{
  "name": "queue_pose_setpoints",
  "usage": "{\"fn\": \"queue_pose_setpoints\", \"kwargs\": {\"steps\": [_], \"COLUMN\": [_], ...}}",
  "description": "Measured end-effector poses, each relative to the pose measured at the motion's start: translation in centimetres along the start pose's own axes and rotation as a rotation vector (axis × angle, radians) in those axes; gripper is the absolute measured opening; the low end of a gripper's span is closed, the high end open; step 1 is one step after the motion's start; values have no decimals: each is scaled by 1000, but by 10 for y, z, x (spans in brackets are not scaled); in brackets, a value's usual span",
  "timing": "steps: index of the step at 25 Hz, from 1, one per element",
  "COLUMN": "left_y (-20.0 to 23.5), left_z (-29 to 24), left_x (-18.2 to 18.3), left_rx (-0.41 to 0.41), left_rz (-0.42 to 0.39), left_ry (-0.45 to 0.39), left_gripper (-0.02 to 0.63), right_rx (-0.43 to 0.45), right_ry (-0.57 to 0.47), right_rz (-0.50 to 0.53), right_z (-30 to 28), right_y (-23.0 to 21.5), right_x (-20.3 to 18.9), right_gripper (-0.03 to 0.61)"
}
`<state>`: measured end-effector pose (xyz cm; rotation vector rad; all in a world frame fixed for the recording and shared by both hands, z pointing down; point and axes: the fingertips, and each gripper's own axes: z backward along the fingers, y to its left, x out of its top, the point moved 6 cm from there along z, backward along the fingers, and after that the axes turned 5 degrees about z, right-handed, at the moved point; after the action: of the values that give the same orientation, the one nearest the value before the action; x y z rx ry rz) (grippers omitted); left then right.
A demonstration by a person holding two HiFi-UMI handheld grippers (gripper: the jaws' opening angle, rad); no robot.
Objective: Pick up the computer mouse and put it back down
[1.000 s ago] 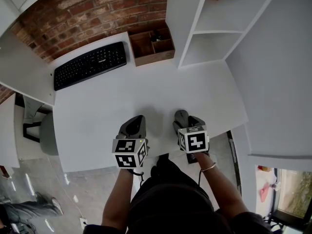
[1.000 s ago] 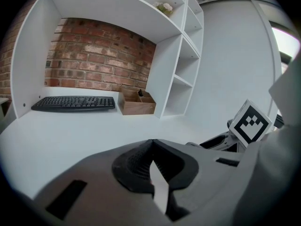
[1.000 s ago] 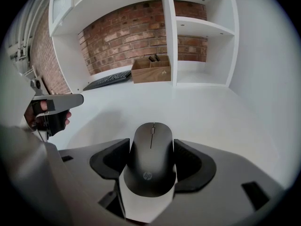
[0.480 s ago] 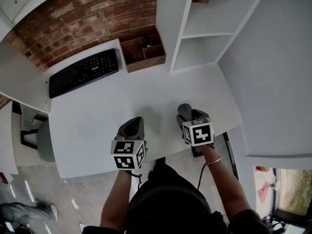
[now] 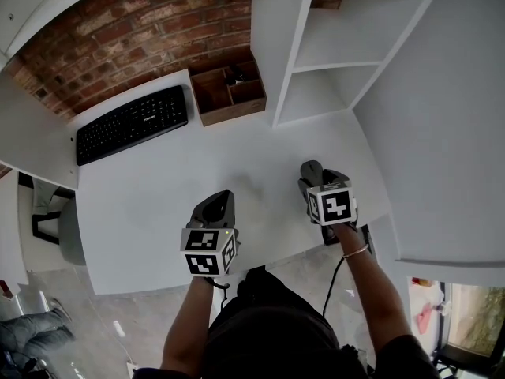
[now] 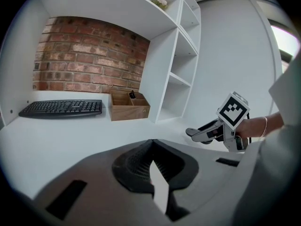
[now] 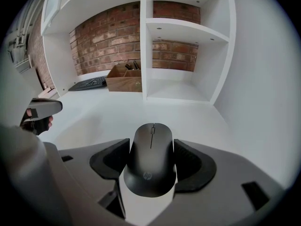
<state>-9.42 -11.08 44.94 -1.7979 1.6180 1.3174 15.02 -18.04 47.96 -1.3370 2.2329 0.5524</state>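
In its own view, the right gripper (image 7: 151, 160) clamps the computer mouse (image 7: 151, 147).

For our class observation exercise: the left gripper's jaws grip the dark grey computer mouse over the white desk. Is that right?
No: it is the right gripper whose jaws grip the dark grey computer mouse over the white desk, as the right gripper view shows.

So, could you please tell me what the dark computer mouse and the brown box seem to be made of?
Dark grey computer mouse: probably matte plastic, smooth with dull, even sheen.
Brown open-topped box: seemingly wood, flat tan panels with dividers; grain unclear.
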Motion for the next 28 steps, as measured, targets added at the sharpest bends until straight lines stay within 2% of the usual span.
{"fn": "queue_pose_setpoints", "kwargs": {"steps": [10, 17, 28], "left_y": [-3, -3, 5], "left_z": [-29, -40, -44], "left_x": [16, 20, 16], "left_rx": [-10, -16, -23], "left_rz": [-15, -6, -8], "left_ry": [2, 5, 25], "left_gripper": [9, 9, 9], "right_rx": [-7, -53, -67], "right_ry": [1, 24, 55], "right_rz": [17, 42, 57], "right_z": [-23, -37, -59], "right_y": [-29, -54, -65], "right_x": [21, 32, 39], "right_gripper": [287, 287, 285]}}
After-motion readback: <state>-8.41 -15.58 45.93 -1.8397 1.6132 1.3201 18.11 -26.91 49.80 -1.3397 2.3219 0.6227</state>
